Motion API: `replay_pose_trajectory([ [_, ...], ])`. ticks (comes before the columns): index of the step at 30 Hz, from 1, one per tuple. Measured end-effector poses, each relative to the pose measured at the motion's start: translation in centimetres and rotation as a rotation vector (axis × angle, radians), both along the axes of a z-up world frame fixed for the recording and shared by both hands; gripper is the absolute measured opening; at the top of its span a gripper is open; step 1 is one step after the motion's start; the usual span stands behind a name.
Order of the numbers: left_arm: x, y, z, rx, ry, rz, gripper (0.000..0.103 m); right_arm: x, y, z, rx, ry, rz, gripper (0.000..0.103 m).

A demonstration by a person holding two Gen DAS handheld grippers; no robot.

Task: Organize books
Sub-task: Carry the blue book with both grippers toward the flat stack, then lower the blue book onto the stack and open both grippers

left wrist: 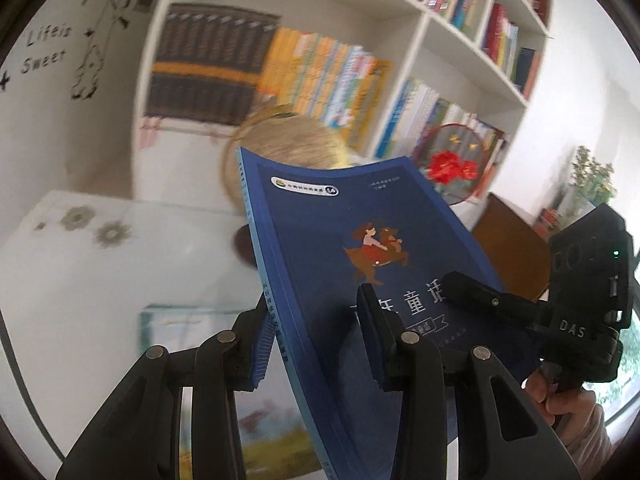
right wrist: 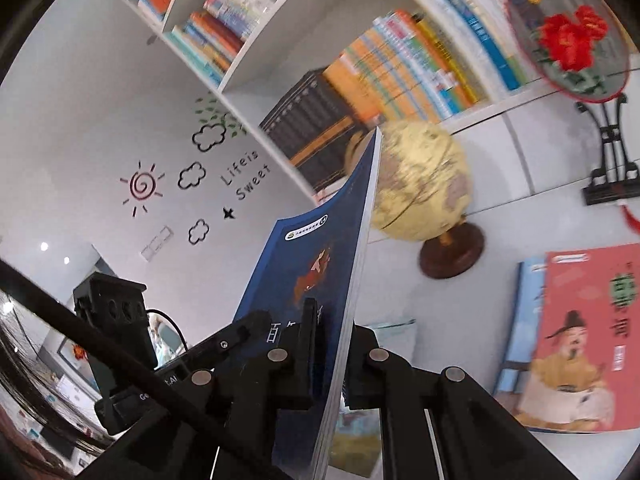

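Observation:
A blue book [left wrist: 340, 220] with a rider picture on its cover hangs tilted in the air, its top end bowed. Both grippers hold it. In the left wrist view my left gripper [left wrist: 316, 312] is shut on its lower part, one pad at the spine, the other on the cover. My right gripper [left wrist: 460, 288] grips the cover's right edge, with a hand on its handle. The right wrist view shows the blue book [right wrist: 316, 248] edge-on in my right gripper [right wrist: 336, 320], pads pressed on both faces. The left gripper [right wrist: 248, 324] clamps it from the left.
Behind stands a white bookcase [left wrist: 416, 36] packed with upright books, and a yellow globe [right wrist: 420, 180] on a round wooden base. A round fan with red flowers [right wrist: 568, 36] stands on a black stand. A pink book [right wrist: 580, 340] lies on a light blue one on the white top [right wrist: 400, 292].

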State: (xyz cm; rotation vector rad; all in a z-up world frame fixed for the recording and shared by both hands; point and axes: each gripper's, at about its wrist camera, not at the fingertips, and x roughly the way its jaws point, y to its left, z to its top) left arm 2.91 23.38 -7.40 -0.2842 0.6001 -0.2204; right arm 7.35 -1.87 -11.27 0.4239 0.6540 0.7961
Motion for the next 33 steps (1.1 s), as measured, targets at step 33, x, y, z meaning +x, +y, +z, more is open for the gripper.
replay_pose_trajectory([
  [33, 2.8, 9.0, -13.8, -0.045, 0.407, 0.162, 0.046, 2.0, 11.8, -13.5, -0.237, 0.257, -0.058, 0.017],
])
